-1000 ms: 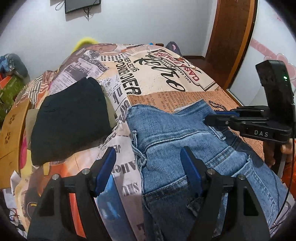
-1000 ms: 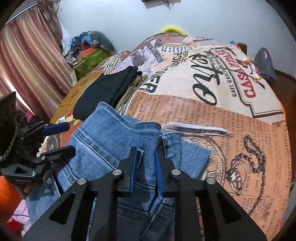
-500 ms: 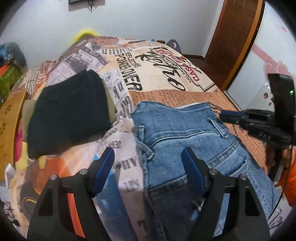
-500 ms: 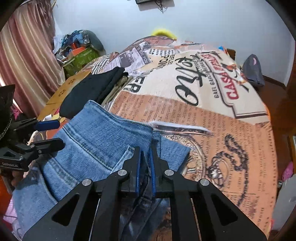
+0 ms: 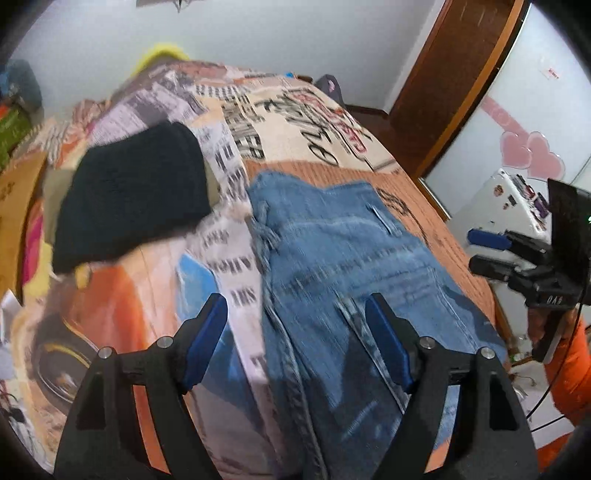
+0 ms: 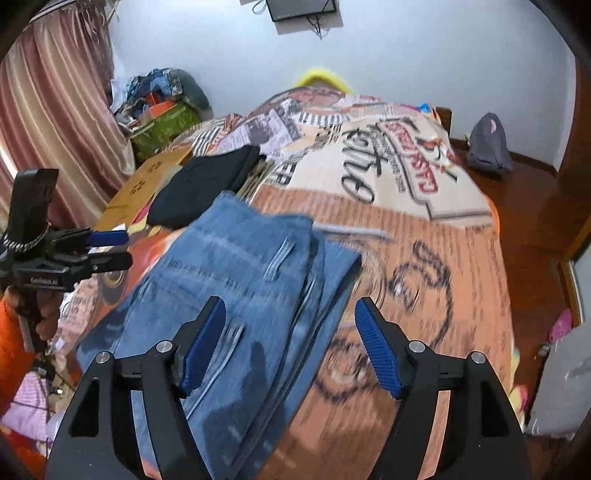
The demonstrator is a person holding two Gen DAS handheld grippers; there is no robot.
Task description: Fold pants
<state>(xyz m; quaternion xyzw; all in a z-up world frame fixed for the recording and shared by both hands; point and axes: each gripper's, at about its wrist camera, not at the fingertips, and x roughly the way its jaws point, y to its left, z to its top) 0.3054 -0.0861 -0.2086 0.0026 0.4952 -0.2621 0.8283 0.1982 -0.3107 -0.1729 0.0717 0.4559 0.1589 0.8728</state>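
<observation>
Jeans (image 5: 343, 266) lie folded lengthwise on the bed (image 6: 424, 266), waistband end away from the cameras, legs running off the near edge; judged half done, cross-fold still to come; denim layers stacked at the right edge in the right wrist view, probably why that side looks thicker.

Left hand-held gripper (image 5: 295, 336) released, blue pads (image 5: 205, 338) spread wide, nothing between them; it hovers over the left edge of the jeans, one finger over the bedspread (image 5: 236, 184), the other over denim; likely placed to take that side seam next.

Right hand-held gripper (image 6: 290, 341) also released, jaws wide apart, empty; it hangs over the right edge of the jeans, one finger over denim, one over bedspread; in the left wrist view it sits well off to the right of the jeans, apart from the cloth.

Black folded garment (image 5: 129, 195) lies left of the jeans, near but apart, on top of something tan; probably a finished pile kept out of the way.

Writing: bedspread print reads roughly "CASA" in red and a black script word beyond the jeans, blurred; newspaper-style text left of the jeans unreadable; label on the right gripper body too blurred; frames motion-smeared.

Wall screen (image 6: 303, 9) far beyond the jeans; curtain (image 6: 48, 110) far left.
</observation>
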